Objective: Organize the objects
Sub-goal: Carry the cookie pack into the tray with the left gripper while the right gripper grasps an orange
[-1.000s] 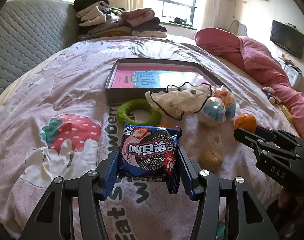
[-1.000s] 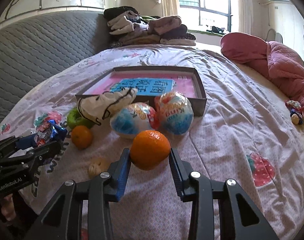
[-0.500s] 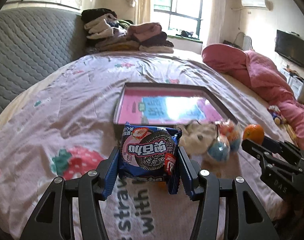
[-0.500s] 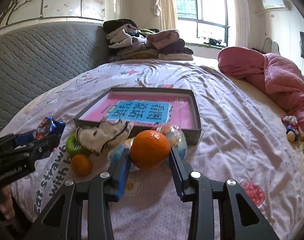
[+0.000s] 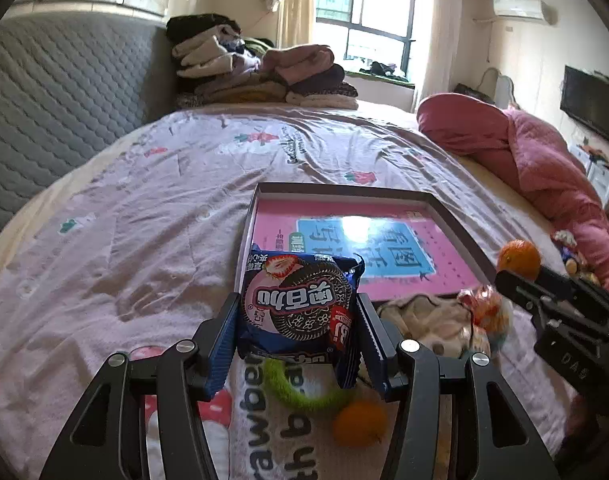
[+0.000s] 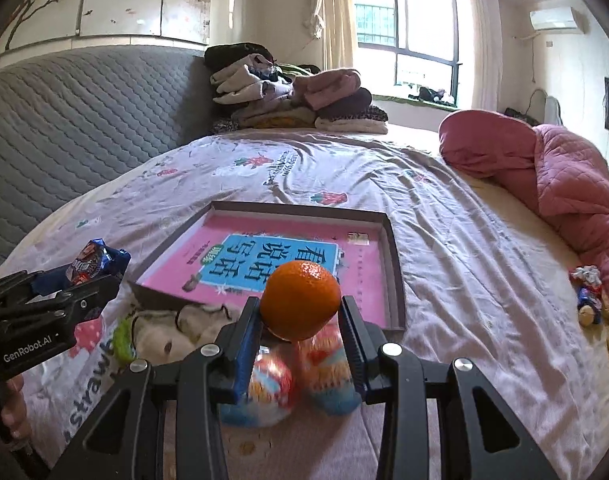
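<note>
My left gripper [image 5: 298, 332] is shut on a blue and pink Oreo cookie packet [image 5: 300, 308], held above the bed near the front left corner of the shallow dark box [image 5: 462, 240] with a pink book in it. My right gripper [image 6: 300, 316] is shut on an orange [image 6: 300, 300], held above the box's [image 6: 396, 276] front edge. The orange [image 5: 518, 258] and right gripper also show at the right of the left wrist view. The packet [image 6: 98, 260] and left gripper show at the left of the right wrist view.
On the bed below lie a green ring [image 5: 304, 394], a small orange [image 5: 358, 424], a white cloth [image 5: 428, 320], and two colourful egg toys [image 6: 264, 392]. A pink quilt [image 6: 564, 184] lies right. Folded clothes [image 6: 292, 96] sit by the grey headboard [image 6: 76, 112].
Both grippers have risen and moved forward toward the box, each still holding its object. The loose items on the bed now lie lower and closer under the grippers.
</note>
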Demonstrator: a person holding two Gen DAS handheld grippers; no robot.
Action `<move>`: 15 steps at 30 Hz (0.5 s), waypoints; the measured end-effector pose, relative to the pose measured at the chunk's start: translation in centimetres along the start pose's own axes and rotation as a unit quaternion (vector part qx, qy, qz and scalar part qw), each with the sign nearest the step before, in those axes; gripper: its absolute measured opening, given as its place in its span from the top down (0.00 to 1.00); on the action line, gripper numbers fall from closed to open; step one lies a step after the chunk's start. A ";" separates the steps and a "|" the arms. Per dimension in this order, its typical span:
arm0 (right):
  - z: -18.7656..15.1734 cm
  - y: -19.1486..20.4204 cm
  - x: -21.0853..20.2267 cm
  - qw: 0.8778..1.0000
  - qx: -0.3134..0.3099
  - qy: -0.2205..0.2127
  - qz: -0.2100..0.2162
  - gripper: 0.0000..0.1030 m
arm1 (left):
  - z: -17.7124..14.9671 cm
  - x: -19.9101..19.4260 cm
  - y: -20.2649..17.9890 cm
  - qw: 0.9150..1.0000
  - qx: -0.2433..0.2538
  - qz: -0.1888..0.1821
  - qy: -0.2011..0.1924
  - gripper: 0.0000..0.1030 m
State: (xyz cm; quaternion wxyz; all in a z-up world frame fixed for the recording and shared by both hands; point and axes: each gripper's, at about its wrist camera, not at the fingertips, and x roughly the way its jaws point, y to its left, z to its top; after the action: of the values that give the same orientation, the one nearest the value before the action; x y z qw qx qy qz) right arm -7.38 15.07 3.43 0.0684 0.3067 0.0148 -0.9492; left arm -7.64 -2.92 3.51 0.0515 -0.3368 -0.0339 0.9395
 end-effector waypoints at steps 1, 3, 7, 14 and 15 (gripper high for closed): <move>0.1 0.0 0.5 1.000 0.001 0.005 0.001 0.62 | 0.2 0.3 0.1 1.000 -0.002 -0.001 0.001 0.45; 0.6 0.2 1.6 1.000 -0.008 0.011 -0.001 0.62 | 0.7 1.0 0.0 1.000 0.002 0.006 0.000 0.45; 1.5 -0.1 3.7 1.000 -0.018 0.022 -0.010 0.62 | 1.8 2.7 -0.5 1.000 0.020 0.016 -0.005 0.45; 2.1 -1.3 7.2 0.998 -0.014 0.053 -0.022 0.62 | 2.8 6.2 -0.7 0.999 0.024 0.014 0.022 0.45; 2.2 -1.3 7.5 0.998 -0.014 0.056 -0.024 0.62 | 3.0 6.8 -0.6 0.999 0.028 0.013 0.030 0.45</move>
State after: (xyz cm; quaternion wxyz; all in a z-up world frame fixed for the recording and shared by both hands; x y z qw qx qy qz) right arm -14.87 15.33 0.76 0.0493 0.3584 0.0390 -0.9314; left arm -14.73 -1.54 1.59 0.0497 -0.3636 -0.0016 0.9302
